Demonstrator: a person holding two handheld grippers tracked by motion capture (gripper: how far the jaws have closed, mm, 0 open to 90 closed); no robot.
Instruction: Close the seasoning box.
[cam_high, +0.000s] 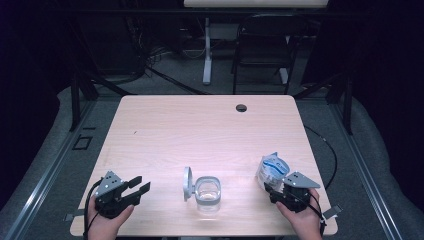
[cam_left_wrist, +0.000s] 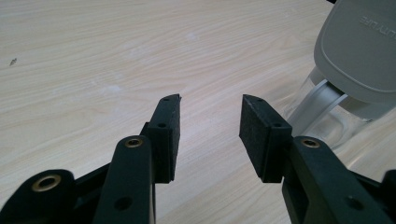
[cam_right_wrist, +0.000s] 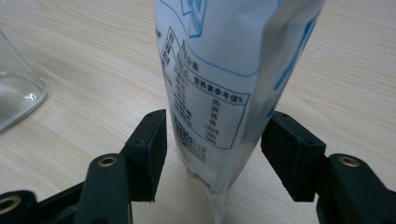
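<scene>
The white pouch is being kept upright on the near right part of the table, between the jaws of the right gripper, which are being held apart, a gap showing on each side of it. To the left, a clear jar with its grey lid hinged open is being left untouched. At the near left, the left gripper is being held with jaws apart, nothing between them.

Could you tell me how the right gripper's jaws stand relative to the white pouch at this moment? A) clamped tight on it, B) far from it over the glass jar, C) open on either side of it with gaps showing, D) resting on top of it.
C: in the right gripper view the white pouch stands between the pads of the right gripper, with table showing in the gaps on both sides.
</scene>
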